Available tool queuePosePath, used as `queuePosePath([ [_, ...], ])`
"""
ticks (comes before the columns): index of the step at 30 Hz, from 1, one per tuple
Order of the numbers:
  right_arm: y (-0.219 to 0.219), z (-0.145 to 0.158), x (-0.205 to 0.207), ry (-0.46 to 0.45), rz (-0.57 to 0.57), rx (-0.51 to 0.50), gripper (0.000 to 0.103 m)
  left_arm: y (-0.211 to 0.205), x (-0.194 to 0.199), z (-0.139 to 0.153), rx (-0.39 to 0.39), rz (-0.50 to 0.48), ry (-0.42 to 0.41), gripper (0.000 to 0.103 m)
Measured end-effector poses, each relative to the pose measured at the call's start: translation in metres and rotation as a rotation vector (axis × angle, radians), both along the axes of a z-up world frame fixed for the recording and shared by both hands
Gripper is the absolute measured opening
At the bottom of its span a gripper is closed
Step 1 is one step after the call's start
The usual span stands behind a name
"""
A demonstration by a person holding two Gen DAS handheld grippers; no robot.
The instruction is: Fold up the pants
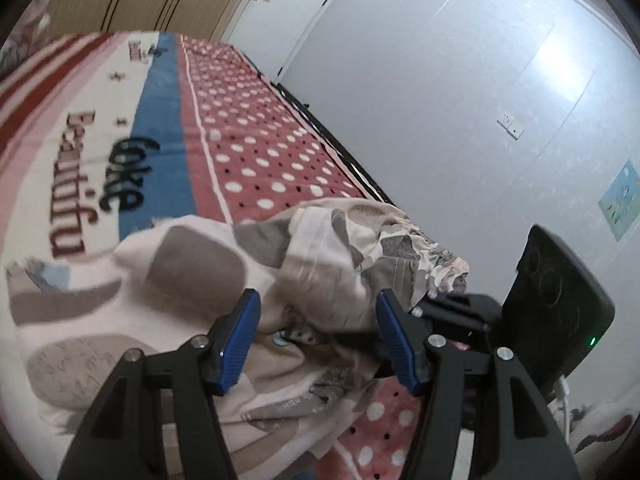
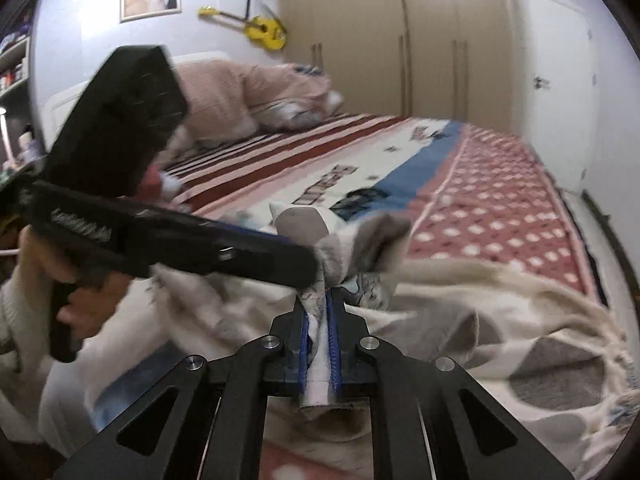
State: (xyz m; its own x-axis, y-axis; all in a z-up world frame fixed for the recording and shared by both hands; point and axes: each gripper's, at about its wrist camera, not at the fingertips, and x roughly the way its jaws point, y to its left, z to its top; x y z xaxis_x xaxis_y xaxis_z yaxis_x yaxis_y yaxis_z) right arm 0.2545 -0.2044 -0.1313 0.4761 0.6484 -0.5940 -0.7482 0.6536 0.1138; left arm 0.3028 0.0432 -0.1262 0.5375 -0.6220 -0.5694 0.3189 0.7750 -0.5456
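Note:
The pants (image 1: 208, 280) are cream with grey and brown patches and lie bunched on the bed. In the left wrist view my left gripper (image 1: 318, 304) is open, its blue pads on either side of a raised fold of the cloth. In the right wrist view my right gripper (image 2: 320, 300) is shut on an edge of the pants (image 2: 460, 320), with cloth pinched between its blue pads. The left gripper (image 2: 308, 268) shows there too, held by a hand, its tip right at the same bunch of cloth.
The bed blanket (image 1: 260, 152) has red stripes, a blue band, lettering and a pink dotted part. Pillows (image 2: 256, 96) lie at the head. The bed edge (image 1: 340, 152) runs beside a white wall. A wardrobe (image 2: 420, 40) stands behind the bed.

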Motion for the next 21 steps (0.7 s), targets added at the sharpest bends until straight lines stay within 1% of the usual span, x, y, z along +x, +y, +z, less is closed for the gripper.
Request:
queuePosePath([
  [2, 0.006, -0.006, -0.005, 0.004, 0.023, -0.013, 0.003, 0.002, 0.003, -0.008, -0.034, 0.004, 0.029, 0.056],
  [3, 0.007, -0.008, -0.007, -0.002, 0.027, -0.023, 0.004, 0.004, 0.004, -0.011, -0.040, 0.009, 0.040, 0.055],
  [5, 0.011, -0.010, -0.011, -0.005, 0.031, -0.037, 0.005, 0.005, 0.007, -0.017, -0.048, 0.017, 0.063, 0.043],
  [7, 0.013, -0.011, -0.013, -0.004, 0.033, -0.047, 0.007, 0.005, 0.009, -0.021, -0.059, 0.015, 0.071, 0.014],
  [8, 0.014, -0.012, -0.013, -0.002, 0.033, -0.062, 0.007, 0.005, 0.009, -0.021, -0.051, 0.020, 0.069, 0.008],
  [9, 0.013, -0.013, -0.013, -0.002, 0.030, -0.076, 0.013, 0.005, 0.007, -0.019, -0.028, 0.031, 0.057, 0.005],
  [10, 0.012, -0.013, -0.012, 0.002, 0.028, -0.090, 0.020, 0.006, 0.004, -0.015, -0.005, 0.045, 0.036, 0.005],
  [11, 0.010, -0.013, -0.013, 0.007, 0.027, -0.094, 0.034, 0.008, 0.003, -0.012, 0.004, 0.053, 0.018, 0.005],
  [12, 0.006, -0.012, -0.012, 0.014, 0.017, -0.097, 0.043, 0.012, -0.001, -0.007, 0.006, 0.061, -0.001, 0.004],
  [15, -0.006, -0.002, -0.014, 0.035, 0.007, -0.090, 0.048, 0.029, -0.015, 0.007, 0.030, 0.111, -0.054, 0.004],
  [17, -0.015, 0.011, -0.016, 0.043, -0.007, -0.074, 0.050, 0.046, -0.026, 0.019, 0.040, 0.149, -0.091, 0.004],
  [19, -0.020, 0.022, -0.013, 0.030, -0.041, -0.078, 0.053, 0.070, -0.040, 0.029, 0.032, 0.187, -0.119, 0.004],
  [21, -0.021, 0.035, -0.005, -0.002, -0.098, -0.097, 0.054, 0.092, -0.054, 0.038, 0.044, 0.232, -0.141, 0.004],
])
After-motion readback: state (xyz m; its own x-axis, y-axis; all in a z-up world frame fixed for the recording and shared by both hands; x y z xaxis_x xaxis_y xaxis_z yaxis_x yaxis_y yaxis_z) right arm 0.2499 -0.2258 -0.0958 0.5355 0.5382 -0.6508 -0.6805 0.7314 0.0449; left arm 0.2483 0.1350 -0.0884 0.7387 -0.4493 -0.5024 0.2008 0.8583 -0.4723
